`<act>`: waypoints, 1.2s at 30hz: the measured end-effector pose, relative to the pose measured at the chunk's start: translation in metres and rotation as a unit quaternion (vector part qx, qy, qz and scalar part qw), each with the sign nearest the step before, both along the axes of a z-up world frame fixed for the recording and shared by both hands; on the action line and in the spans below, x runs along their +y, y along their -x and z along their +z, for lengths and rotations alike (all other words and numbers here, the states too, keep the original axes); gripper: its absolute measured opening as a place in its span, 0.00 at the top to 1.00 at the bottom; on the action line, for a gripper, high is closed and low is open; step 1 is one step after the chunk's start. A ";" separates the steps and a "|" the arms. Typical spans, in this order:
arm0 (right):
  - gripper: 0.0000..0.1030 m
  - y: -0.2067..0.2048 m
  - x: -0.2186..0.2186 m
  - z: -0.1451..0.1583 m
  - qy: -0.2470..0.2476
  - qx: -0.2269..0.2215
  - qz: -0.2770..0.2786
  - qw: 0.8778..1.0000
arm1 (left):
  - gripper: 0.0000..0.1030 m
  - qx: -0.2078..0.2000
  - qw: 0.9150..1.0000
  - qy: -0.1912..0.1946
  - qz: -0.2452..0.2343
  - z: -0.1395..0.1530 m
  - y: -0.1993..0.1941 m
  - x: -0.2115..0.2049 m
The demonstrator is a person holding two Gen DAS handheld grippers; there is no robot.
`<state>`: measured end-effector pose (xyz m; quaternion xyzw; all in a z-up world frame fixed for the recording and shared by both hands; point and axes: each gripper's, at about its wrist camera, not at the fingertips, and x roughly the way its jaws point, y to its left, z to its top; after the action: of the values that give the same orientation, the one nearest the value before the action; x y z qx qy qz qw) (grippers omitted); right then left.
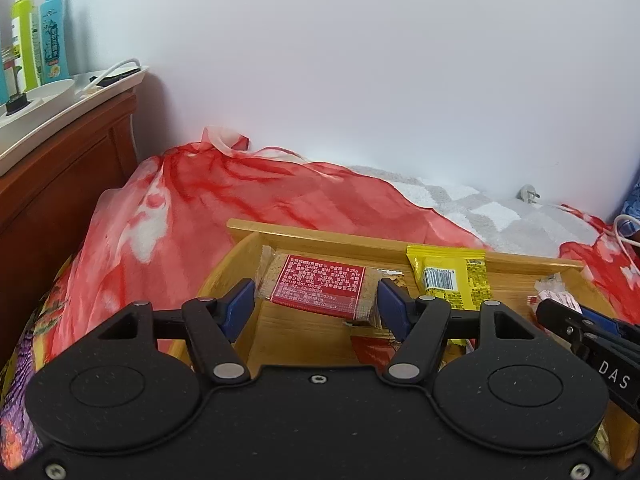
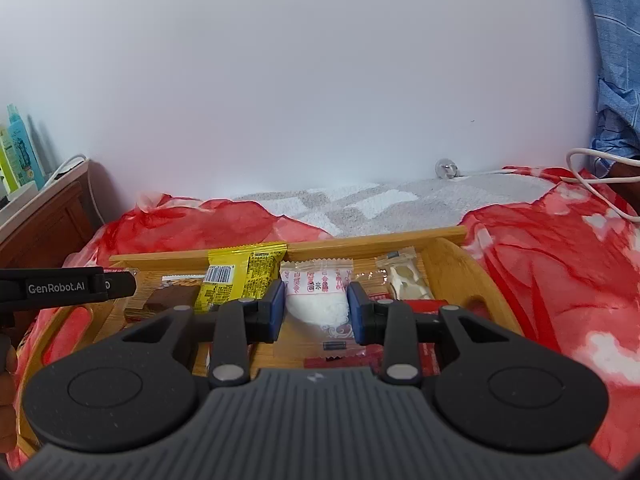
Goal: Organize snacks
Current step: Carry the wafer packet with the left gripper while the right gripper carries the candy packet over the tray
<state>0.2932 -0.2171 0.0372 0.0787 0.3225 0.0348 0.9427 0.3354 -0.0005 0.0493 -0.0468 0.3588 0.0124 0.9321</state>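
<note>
A wooden tray (image 1: 320, 236) lies on the bed with several snack packets in it. My left gripper (image 1: 316, 306) hangs over its left part, blue pads pressed on the two ends of a clear cracker packet with a red label (image 1: 320, 284). A yellow packet (image 1: 452, 280) leans on the far wall. In the right wrist view my right gripper (image 2: 316, 316) is shut on a white packet with red print (image 2: 316, 284) above the tray (image 2: 360, 240). The yellow packet (image 2: 240, 276) sits just left of it, and a clear packet of pale pieces (image 2: 404, 276) to the right.
A red patterned cloth (image 1: 240, 200) covers the bed under the tray, with a grey-white blanket (image 2: 360, 204) behind it. At the left, a wooden cabinet (image 1: 60, 184) carries bottles (image 1: 52, 32). A white cable (image 2: 592, 184) lies at the right, near the wall.
</note>
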 end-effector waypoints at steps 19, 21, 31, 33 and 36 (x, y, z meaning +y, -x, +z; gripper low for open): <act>0.63 -0.033 0.008 -0.014 -0.008 0.036 -0.005 0.999 | 0.37 0.016 1.000 0.006 -0.008 -0.017 -0.023 0.000; 0.63 -0.034 0.010 -0.016 -0.006 0.039 -0.001 0.999 | 0.37 0.015 1.000 0.005 -0.008 -0.017 -0.024 0.000; 0.63 -0.040 0.012 -0.019 -0.003 0.050 0.001 0.999 | 0.37 0.015 1.000 0.002 -0.009 -0.021 -0.027 0.002; 0.63 -0.041 0.013 -0.020 0.001 0.054 0.001 0.999 | 0.37 0.017 1.000 0.002 -0.010 -0.022 -0.028 0.002; 0.63 -0.042 0.016 -0.021 0.007 0.057 0.004 0.998 | 0.37 0.019 1.000 -0.003 -0.008 -0.022 -0.029 0.002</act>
<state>0.3352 -0.2011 0.0165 0.0726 0.3765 0.0313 0.9230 0.3648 0.0012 0.0272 -0.0410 0.3764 0.0070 0.9255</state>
